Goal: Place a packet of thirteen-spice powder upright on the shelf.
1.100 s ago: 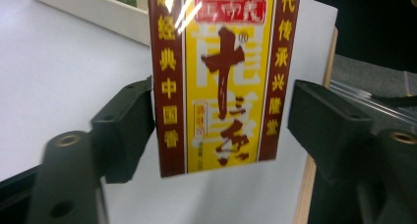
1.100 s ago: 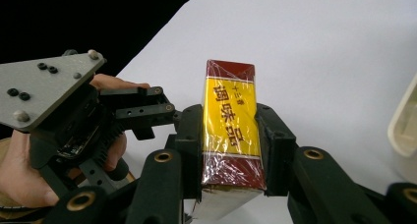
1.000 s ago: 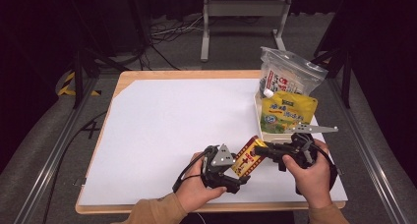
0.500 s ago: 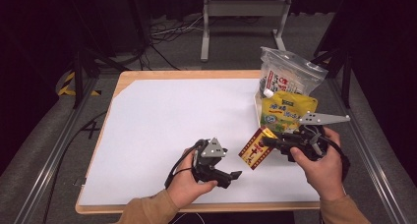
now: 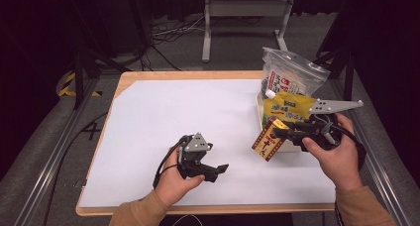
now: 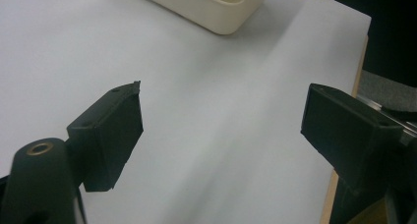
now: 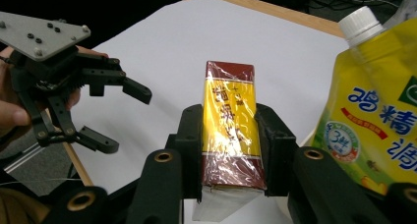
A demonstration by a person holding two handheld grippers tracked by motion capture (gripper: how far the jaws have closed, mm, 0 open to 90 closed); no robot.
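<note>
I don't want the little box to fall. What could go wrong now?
The right tongs pinch the red and yellow box by its lower part, so it might tip or slide out. The yellow pouch and the cream tray are close by, so the box could bump them. The left tongs are open with nothing between them, so they could not catch it.
</note>
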